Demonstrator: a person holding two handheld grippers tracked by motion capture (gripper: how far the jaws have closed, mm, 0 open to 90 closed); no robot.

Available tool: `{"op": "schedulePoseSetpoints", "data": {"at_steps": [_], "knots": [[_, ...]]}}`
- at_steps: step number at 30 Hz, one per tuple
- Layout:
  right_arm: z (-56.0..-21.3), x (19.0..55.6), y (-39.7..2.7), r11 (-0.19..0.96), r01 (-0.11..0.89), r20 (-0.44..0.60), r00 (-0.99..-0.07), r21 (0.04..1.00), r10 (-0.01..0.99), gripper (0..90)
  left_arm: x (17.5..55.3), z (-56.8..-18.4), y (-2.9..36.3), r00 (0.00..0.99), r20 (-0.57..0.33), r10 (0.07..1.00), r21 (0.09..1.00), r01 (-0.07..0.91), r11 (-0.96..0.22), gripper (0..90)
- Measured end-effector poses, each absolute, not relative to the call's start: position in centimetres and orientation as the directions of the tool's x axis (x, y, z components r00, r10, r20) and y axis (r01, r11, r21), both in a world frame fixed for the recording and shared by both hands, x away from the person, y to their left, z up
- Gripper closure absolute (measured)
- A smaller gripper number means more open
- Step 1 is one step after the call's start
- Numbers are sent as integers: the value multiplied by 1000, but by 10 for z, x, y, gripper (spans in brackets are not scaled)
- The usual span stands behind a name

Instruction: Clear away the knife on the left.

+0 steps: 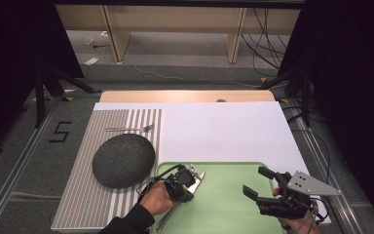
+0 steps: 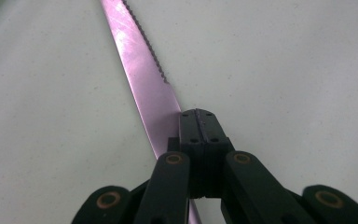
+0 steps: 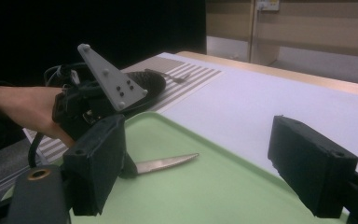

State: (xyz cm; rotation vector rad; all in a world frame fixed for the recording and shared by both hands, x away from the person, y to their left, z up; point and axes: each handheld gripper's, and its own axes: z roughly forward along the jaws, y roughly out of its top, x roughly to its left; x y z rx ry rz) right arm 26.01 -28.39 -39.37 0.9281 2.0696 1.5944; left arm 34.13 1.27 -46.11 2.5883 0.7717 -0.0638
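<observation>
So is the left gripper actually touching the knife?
Touching. The left gripper view shows the left gripper with its jaws shut on the knife, whose blade runs out from between them.

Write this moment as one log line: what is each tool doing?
left tool: shut on knife over green tray | right tool: open, empty, above tray | fork: on striped mat

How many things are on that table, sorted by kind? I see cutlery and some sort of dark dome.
Knife: 1
Fork: 1
Dark round dome: 1
Green tray: 1
Striped mat: 1
Total: 5
</observation>
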Motion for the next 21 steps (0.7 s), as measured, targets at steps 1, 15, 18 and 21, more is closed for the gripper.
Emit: {"op": "schedulePoseSetpoints", "data": {"at_steps": [1,15,18,21], "knots": [[-394,260,-284,144,276,103,-716,950,691,200,342,-461,14,842,-163,514,395,533,-749,896],[-394,260,-284,144,275,103,-717,951,690,201,348,-461,26,824,-166,541,388,559,-733,896],[-394,260,-284,143,277,105,-717,950,690,200,350,-461,29,819,-167,550,388,567,-727,896],[-393,260,-284,142,277,106,-717,950,689,200,352,-461,33,811,-173,559,389,578,-718,896]]}}
